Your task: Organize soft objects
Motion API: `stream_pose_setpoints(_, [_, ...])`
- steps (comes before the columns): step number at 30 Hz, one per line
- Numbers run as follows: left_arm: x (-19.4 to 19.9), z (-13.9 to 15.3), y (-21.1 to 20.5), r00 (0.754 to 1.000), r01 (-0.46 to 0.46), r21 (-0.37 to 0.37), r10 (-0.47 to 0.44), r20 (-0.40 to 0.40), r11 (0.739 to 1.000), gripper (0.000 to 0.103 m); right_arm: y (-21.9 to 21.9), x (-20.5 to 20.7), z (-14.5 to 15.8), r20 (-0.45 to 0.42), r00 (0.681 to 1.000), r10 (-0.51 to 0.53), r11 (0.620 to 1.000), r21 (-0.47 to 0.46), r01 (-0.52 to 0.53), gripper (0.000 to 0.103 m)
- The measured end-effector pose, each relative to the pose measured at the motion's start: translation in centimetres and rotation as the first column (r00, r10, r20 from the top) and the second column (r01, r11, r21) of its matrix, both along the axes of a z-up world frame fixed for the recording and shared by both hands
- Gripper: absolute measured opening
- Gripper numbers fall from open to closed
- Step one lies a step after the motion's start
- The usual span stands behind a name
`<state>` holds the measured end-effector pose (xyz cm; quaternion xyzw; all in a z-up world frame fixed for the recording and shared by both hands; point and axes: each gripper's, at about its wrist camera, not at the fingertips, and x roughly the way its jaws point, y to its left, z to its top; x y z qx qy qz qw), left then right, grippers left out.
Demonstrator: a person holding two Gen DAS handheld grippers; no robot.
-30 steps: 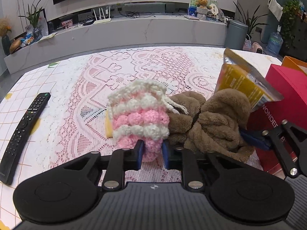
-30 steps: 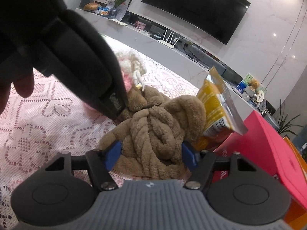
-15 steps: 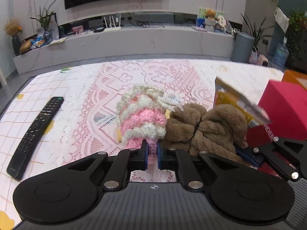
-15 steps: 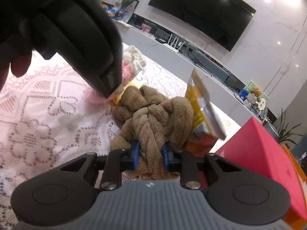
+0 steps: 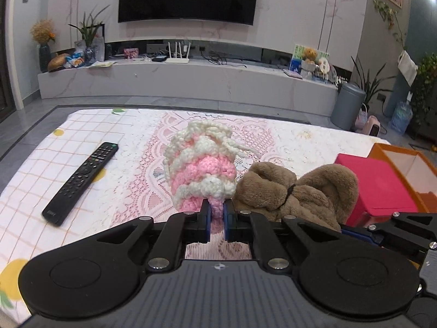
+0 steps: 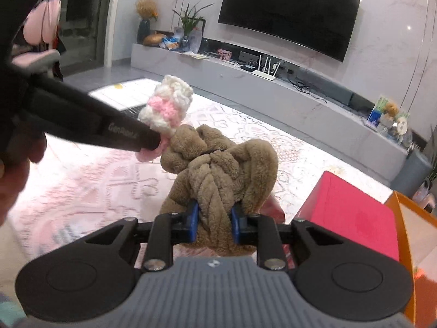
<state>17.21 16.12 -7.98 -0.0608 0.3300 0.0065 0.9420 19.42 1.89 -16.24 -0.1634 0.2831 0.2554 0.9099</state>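
We've got the left tongs (image 5: pixel 217 217) pinching the crochet pouch (image 5: pixel 200 164) by its pink tip and the right tongs (image 6: pixel 214 225) clamped on the brown plush bundle (image 6: pixel 218 169), both lifted, probably heading for the orange box (image 5: pixel 407 169).

Orange box (image 5: pixel 407 164) cut by right edge; brown plush (image 5: pixel 297 191) underside hidden behind left claw (image 5: pixel 217 216) body.

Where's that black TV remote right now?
In the left wrist view the TV remote lies flat on the checked tablecloth at the left, apart from the pink-and-white crocheted pouch to its right.
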Motion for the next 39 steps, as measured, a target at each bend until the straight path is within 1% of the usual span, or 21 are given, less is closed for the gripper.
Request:
stream_pose_setpoints(3, [-1.5,0.6,-0.3,1.0,-0.017,-0.012,0.017,0.002,1.0,0.009,-1.4,-1.1,1.1,-0.021,1.0,0.02,0.999,0.025,-0.02,0.023])
stream_pose_setpoints(6, [-2.8,0.8,-0.8,0.999,-0.032,-0.024,0.032,-0.008,0.999,0.009,-3.1,-2.8,2.1,-0.025,1.0,0.015,0.999,0.038,-0.014,0.023])
stream_pose_setpoints(10, [-4.5,1.2,-1.6,0.999,-0.039,-0.046,0.039,-0.011,0.998,0.009,-5.2,-4.6,2.8,-0.06,0.998,0.021,0.997,0.077,-0.016,0.023])
stream_pose_setpoints(13, [-5.7,1.6,-2.4,0.999,-0.033,-0.058,0.033,-0.009,0.998,0.009,-6.8,-6.5,3.5,-0.054,0.998,0.016,0.996,0.088,-0.011,0.023])
stream_pose_setpoints(19, [-8.1,2.4,-4.5,1.0,0.008,-0.059,-0.007,0.014,0.998,0.009,-10.3,-9.1,4.9,-0.029,0.999,-0.026,0.993,0.112,0.029,0.023])
stream_pose_setpoints(23, [-9.3,2.8,-6.4,0.999,0.043,-0.054,-0.041,0.027,0.998,0.009,-13.3,-10.5,5.5,-0.03,0.997,-0.07,0.988,0.138,0.074,0.023])
stream_pose_setpoints(27, [-10.0,3.0,-8.3,0.996,0.088,-0.079,-0.086,0.031,0.993,0.009,-15.8,-11.5,5.9,-0.021,0.993,-0.119,0.981,0.149,0.121,0.023])
stream_pose_setpoints(34, [-10.8,3.5,-11.9,0.988,0.155,-0.078,-0.152,0.039,0.985,0.009,-19.3,-12.7,6.5,-0.014,0.984,-0.18,0.971,0.158,0.179,0.024])
stream_pose_setpoints(39, [-10.8,3.6,-13.6,0.983,0.183,-0.085,-0.18,0.043,0.979,0.009,-21.7,-13.1,6.9,-0.008,0.975,-0.222,0.959,0.177,0.22,0.024])
